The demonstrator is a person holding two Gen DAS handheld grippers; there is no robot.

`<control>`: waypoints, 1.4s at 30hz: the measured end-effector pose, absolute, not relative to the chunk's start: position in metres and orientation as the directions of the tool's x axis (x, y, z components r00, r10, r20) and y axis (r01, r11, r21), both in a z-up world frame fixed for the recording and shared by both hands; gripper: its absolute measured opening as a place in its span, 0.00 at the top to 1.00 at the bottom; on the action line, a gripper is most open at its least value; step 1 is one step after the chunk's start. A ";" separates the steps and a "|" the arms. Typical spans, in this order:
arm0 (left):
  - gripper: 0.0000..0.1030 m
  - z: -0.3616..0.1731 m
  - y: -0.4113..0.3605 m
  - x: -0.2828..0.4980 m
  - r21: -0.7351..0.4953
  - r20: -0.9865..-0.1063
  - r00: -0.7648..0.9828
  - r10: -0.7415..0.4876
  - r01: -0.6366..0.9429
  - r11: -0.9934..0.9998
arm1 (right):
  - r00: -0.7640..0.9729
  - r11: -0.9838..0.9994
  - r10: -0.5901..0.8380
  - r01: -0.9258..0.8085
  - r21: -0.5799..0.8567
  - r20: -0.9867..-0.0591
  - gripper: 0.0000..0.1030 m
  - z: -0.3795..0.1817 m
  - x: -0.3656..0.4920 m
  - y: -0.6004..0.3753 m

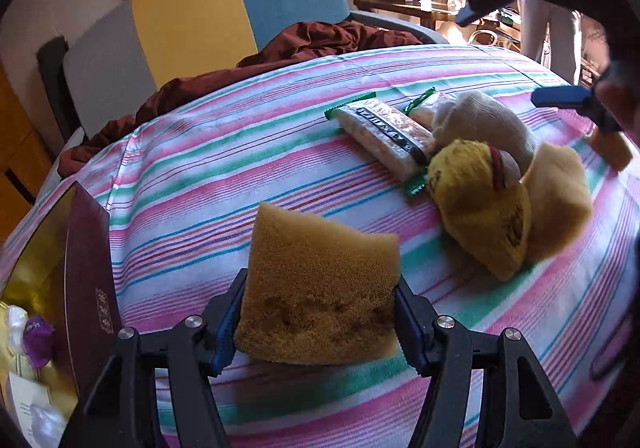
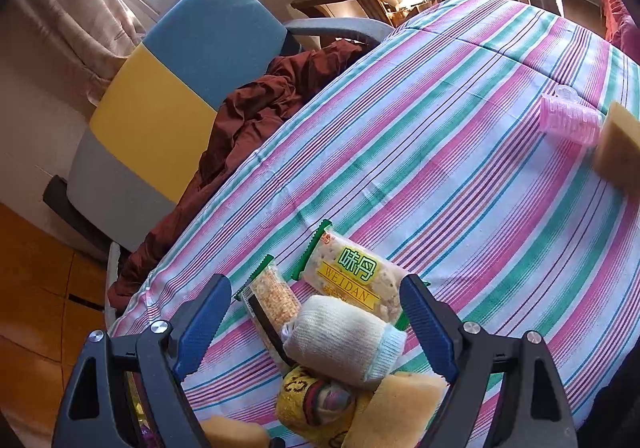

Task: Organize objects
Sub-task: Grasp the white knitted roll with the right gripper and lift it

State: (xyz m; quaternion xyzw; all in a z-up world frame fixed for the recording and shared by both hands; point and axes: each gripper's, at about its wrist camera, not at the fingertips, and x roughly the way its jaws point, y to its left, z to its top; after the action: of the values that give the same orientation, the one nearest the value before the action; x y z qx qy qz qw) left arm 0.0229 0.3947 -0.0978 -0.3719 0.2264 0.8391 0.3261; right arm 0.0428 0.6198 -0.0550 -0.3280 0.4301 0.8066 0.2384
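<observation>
1. The left gripper [image 1: 318,322] clamps a sponge [image 1: 320,288], raised above the striped cloth [image 1: 224,152].
2. The right gripper [image 2: 316,322] is spread wide, holding nothing, over a pile of items.
3. The pile: a white sock roll [image 2: 344,340], a yellow sock roll [image 1: 480,204], two snack packs [image 2: 356,280] [image 1: 384,132] and a second sponge [image 1: 560,200].
4. The held sponge is orange-tan, porous, squeezed at its sides.
5. Only the left view shows an open maroon box [image 1: 86,268] at left.
6. Only the right view shows a pink roller [image 2: 570,120] far right, beside a third sponge [image 2: 618,144].
</observation>
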 end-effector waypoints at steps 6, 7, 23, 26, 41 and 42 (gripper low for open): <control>0.35 -0.102 0.385 0.012 0.037 -0.776 -0.466 0.425 -0.706 -0.707 | -0.658 -0.396 0.095 -0.714 0.578 -0.747 0.15 -0.069 0.061 0.638; 0.35 -0.103 0.383 0.012 0.032 -0.775 -0.464 0.430 -0.707 -0.706 | -0.649 -0.373 0.081 -0.724 0.580 -0.757 0.15 -0.074 0.063 0.641; 0.34 -0.105 0.379 0.012 0.003 -0.759 -0.461 0.460 -0.709 -0.706 | -0.571 -0.442 0.009 -0.739 0.509 -0.821 0.15 -0.085 0.048 0.627; 0.34 -0.105 0.378 0.011 0.000 -0.757 -0.460 0.463 -0.709 -0.706 | -0.541 -0.422 0.012 -0.765 0.486 -0.841 0.15 -0.091 0.051 0.629; 0.34 -0.106 0.374 0.011 -0.024 -0.749 -0.453 0.483 -0.710 -0.704 | -0.712 -0.628 0.023 -0.557 0.544 -0.702 0.15 -0.049 0.025 0.593; 0.34 -0.106 0.374 0.011 -0.024 -0.749 -0.453 0.483 -0.710 -0.703 | -0.689 -0.649 0.026 -0.563 0.512 -0.724 0.15 -0.051 0.019 0.588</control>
State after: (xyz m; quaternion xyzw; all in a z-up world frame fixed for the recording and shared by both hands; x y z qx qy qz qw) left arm 0.0114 0.3742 -0.1062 -0.3835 0.1482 0.8394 0.3555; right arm 0.0192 0.5883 -0.0508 -0.3531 0.3803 0.8366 0.1758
